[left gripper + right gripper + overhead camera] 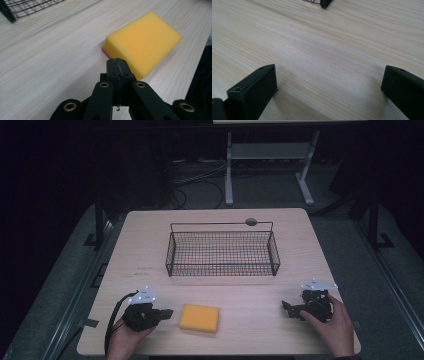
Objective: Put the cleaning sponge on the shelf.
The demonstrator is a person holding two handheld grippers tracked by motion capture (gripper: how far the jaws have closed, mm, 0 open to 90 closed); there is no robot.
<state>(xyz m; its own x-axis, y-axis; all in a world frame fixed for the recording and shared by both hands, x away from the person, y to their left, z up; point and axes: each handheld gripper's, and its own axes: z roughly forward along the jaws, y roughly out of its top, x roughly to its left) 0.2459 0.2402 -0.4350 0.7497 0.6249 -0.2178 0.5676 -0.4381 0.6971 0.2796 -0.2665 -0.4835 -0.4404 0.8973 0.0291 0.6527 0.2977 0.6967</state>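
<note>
Two tongs are resting near the bench (150,245) edge — left tongs (169,312) pressed closed just beside the yellow sponge (200,317), right tongs (286,309) spread wide — wire basket (222,253) sitting farther back.

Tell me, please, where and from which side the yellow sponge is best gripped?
Grip the sponge across its two short sides, coming down from above. It lies flat on the table, so its thin edges sit low. The left gripper is shut beside it and would need opening; the right gripper is already open.
</note>
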